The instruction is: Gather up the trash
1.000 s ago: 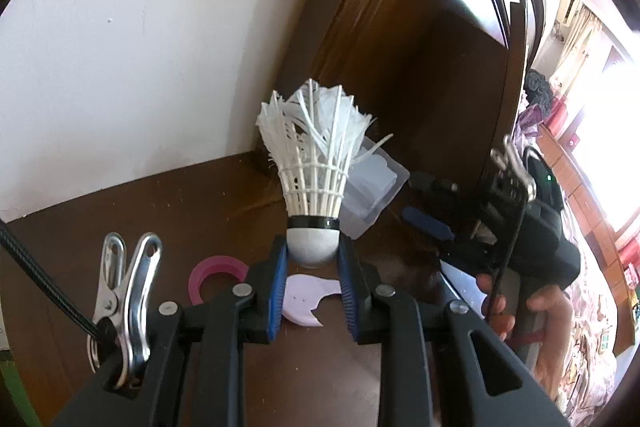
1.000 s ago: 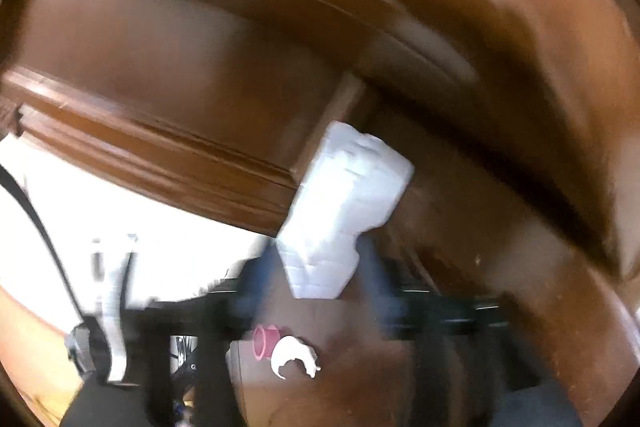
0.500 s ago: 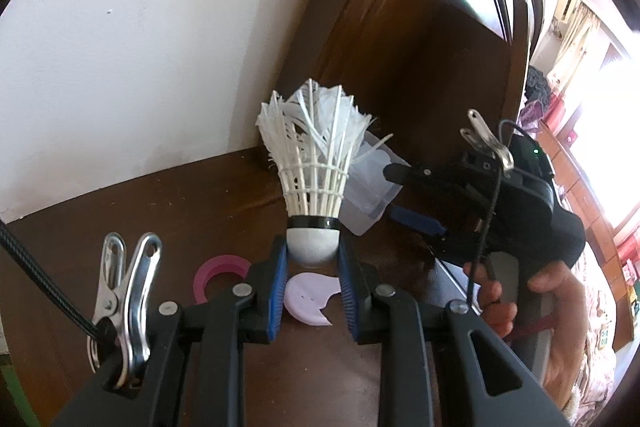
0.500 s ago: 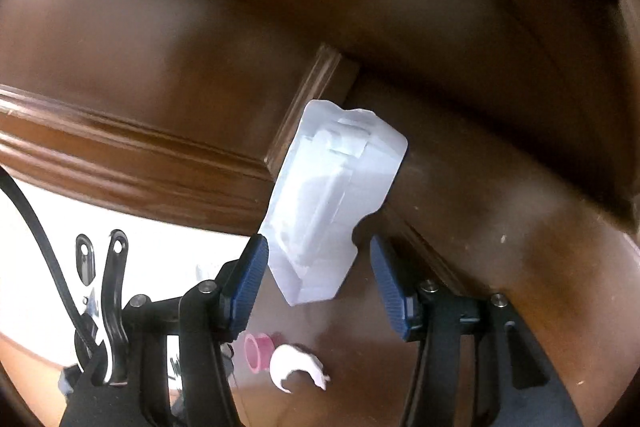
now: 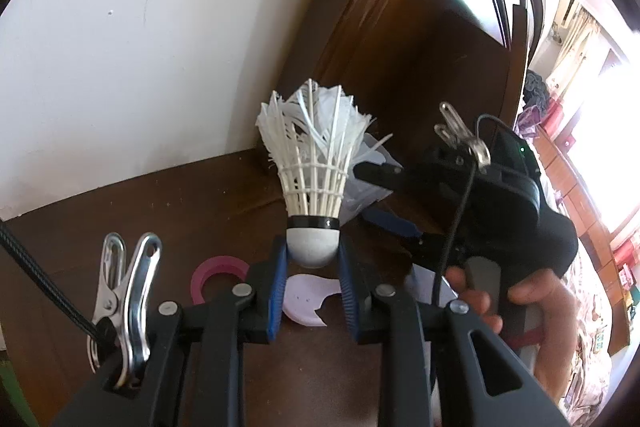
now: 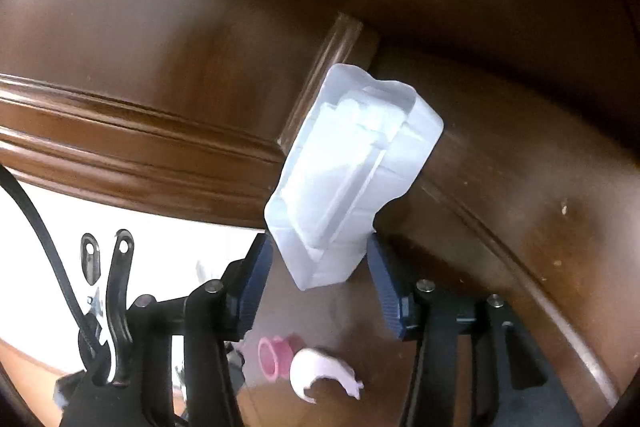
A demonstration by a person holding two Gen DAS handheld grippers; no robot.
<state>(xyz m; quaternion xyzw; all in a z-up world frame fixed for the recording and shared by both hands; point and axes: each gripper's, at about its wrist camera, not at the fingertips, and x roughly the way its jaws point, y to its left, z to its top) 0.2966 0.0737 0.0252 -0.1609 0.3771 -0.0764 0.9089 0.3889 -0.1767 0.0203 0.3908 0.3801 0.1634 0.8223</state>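
While the clear plastic blister shell [image 6: 352, 171] leans upright in the corner where the dark wooden surface [image 6: 520, 227] meets the wooden panel [image 6: 160, 47] behind it, the right gripper [image 6: 318, 279] has come in around its lower end: a second ago that view was a blur with the shell well ahead of the fingers, and now the picture is sharp and the shell's bottom edge sits between the blue pads [image 6: 256, 279]. Its jaws are closing, yet a sliver of gap shows on either side, so the pads do not seem to press the plastic yet. That puts this piece of trash one squeeze from being picked up, by my reading. Thin, stiff packaging like this may buckle or skid along the wood if pinched off-centre. Further out, the left gripper [image 5: 314, 287] has not shifted and stays pinched on the rounded cork of a frayed white shuttlecock [image 5: 316, 179], holding it feathers-up above the surface. Below it a pink ring [image 5: 212, 273] and a broken white plastic piece [image 5: 308, 301] lie loose, apparently not yet collected.
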